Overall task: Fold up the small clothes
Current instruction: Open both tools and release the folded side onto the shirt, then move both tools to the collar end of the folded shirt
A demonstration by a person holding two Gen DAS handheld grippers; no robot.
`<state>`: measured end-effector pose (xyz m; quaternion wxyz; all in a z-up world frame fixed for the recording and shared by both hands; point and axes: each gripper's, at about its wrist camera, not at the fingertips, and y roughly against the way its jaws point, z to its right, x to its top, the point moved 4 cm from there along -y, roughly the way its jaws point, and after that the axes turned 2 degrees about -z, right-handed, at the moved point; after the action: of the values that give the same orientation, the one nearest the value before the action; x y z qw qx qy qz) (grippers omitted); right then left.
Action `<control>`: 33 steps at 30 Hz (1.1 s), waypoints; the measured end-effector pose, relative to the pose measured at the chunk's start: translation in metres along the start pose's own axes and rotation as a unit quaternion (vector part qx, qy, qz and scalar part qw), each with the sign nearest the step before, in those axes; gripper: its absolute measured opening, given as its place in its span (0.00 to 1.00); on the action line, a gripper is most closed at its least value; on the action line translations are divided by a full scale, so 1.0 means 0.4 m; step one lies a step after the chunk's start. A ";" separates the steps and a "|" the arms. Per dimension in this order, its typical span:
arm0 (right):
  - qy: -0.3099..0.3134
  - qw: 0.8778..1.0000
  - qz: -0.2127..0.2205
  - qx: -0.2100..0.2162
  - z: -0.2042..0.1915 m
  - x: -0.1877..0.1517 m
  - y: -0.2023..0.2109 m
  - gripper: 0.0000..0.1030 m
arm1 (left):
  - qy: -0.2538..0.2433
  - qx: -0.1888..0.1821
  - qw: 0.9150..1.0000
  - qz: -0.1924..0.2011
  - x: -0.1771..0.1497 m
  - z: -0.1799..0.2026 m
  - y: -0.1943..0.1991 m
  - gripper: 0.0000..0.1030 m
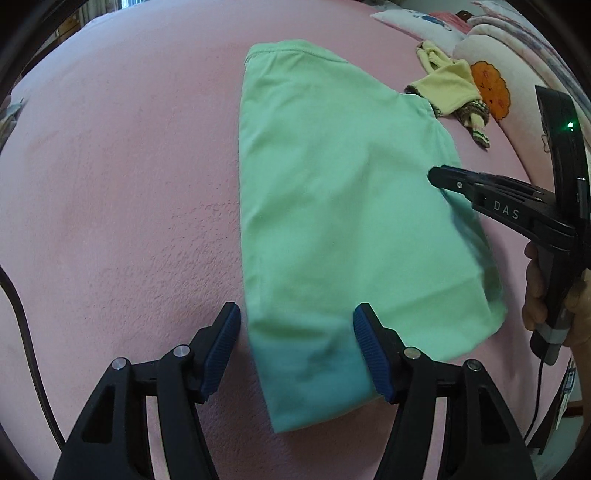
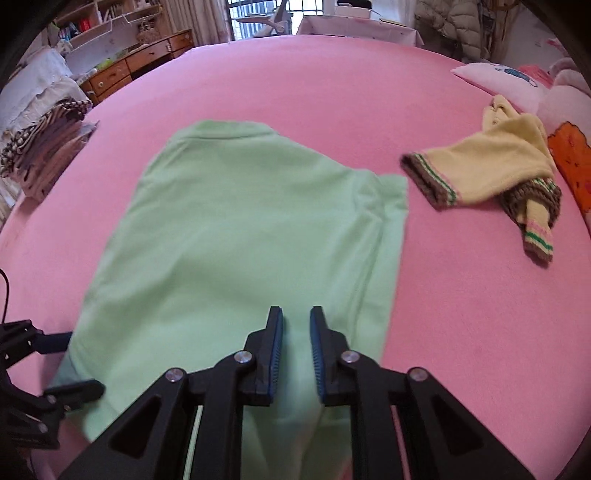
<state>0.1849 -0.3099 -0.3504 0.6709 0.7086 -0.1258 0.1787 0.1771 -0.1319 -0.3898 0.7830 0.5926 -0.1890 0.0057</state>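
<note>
- Lying flat on the pink bed (image 2: 295, 81) is a green shirt (image 2: 236, 229), partly folded along one side.
- Hanging over the shirt's near left corner is the left tool (image 1: 295, 347), with jaws wide apart and nothing gripped.
- Sitting above the shirt's near right edge is the right tool (image 2: 296, 350), with jaws narrow, only a thin gap between them; the picture is blurry, so maybe they pinch a bit of cloth.
- Only the left view shows a hand (image 1: 535, 291) holding the right tool's handle.
- Only the right view shows a stack of folded clothes (image 2: 44, 147) at the bed's left edge and shelves (image 2: 110, 33) behind.
- Both views show a yellow sweater (image 2: 491, 170) near the pillows (image 2: 498, 81).
</note>
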 end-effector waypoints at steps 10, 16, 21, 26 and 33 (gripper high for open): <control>-0.039 0.998 0.001 0.040 -0.037 -0.133 0.128 0.09 | -0.010 -0.014 1.000 0.001 -0.043 -0.012 0.051 0.61; -0.012 0.999 -0.033 0.021 -0.074 -0.258 0.118 0.10 | -0.037 -0.005 0.999 -0.004 -0.096 -0.013 0.054 0.62; -0.029 0.999 -0.035 0.016 -0.055 -0.279 0.151 0.10 | -0.058 0.004 0.998 -0.012 -0.124 -0.009 0.063 0.62; -0.040 0.999 -0.036 0.005 -0.029 -0.291 0.195 0.10 | -0.056 0.003 0.998 -0.025 -0.141 -0.020 0.092 0.62; -0.086 0.995 -0.045 0.024 0.004 -0.294 0.239 0.19 | -0.037 0.004 0.999 -0.008 -0.092 -0.063 0.153 0.62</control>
<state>0.0388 -0.3252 -0.3135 0.6479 0.7420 -0.1470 0.0896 0.1362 -0.0824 -0.3501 0.7730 0.5971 -0.2131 -0.0219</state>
